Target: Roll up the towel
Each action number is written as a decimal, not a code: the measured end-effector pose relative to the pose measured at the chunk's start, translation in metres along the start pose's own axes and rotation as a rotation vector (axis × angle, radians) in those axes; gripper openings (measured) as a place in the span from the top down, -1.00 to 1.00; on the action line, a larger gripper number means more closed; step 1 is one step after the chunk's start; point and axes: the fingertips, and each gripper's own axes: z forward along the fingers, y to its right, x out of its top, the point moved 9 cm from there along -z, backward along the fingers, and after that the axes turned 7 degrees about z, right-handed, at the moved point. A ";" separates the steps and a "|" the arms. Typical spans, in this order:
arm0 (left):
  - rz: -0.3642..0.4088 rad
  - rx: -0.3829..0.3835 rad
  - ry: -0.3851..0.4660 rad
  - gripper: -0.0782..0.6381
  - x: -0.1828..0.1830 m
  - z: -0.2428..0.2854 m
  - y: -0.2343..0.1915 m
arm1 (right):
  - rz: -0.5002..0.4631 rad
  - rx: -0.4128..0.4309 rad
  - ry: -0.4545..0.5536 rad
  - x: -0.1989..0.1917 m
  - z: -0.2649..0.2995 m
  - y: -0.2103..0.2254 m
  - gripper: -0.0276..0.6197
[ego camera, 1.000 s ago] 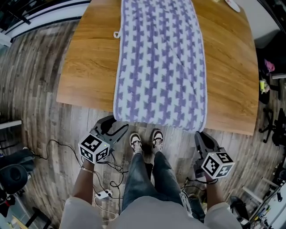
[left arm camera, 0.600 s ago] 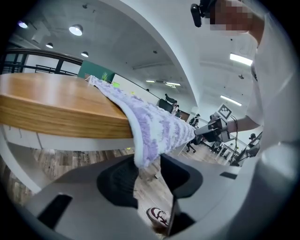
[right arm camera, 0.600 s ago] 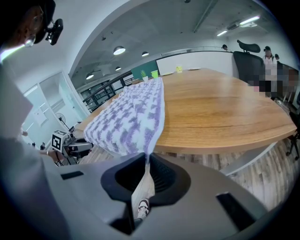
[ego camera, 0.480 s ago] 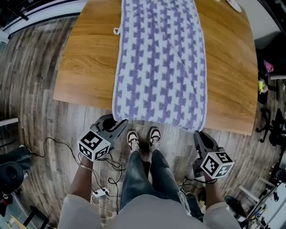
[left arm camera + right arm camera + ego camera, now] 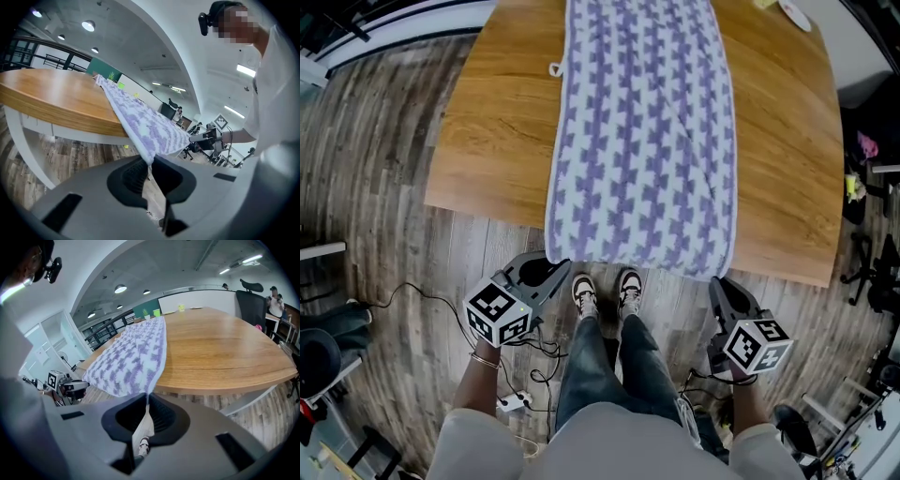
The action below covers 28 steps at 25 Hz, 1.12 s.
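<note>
Jaws: your left gripper (image 5: 551,270) just closed on near corner of purple-and-white patterned towel (image 5: 642,141) | right gripper (image 5: 719,281) pinches other corner (both overhang the wooden table (image 5: 492,122))

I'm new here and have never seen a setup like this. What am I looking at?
No robot: a person holds a pair of tongs in each hand. The top-down picture comes from a camera on the person's head; the other two from cameras riding on the tongs. A purple-and-white towel lies along a wooden table, its near end past the edge. The left tongs have just been closing on one near corner, now pinched between them; the right tongs pinch the other.
</note>
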 end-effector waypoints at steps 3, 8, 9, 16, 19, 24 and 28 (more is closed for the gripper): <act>-0.028 -0.004 -0.006 0.71 0.007 -0.009 0.009 | -0.023 0.009 -0.015 0.002 -0.006 -0.003 0.86; -0.045 0.012 -0.046 0.71 0.028 -0.020 0.023 | -0.065 0.037 -0.033 0.014 -0.018 -0.008 0.87; -0.058 0.012 -0.057 0.71 0.034 -0.022 0.026 | -0.067 0.041 -0.039 0.018 -0.022 -0.008 0.87; -0.241 0.011 -0.147 0.71 0.075 -0.043 0.043 | -0.061 0.093 -0.039 0.046 -0.049 -0.015 0.87; -0.283 0.031 -0.195 0.71 0.096 -0.057 0.048 | -0.045 0.116 -0.019 0.056 -0.060 -0.026 0.87; -0.316 0.069 -0.225 0.71 0.143 -0.053 0.051 | -0.040 0.149 0.028 0.087 -0.069 -0.022 0.87; -0.367 0.088 -0.208 0.71 0.180 -0.036 0.037 | -0.047 0.159 0.065 0.119 -0.061 -0.016 0.87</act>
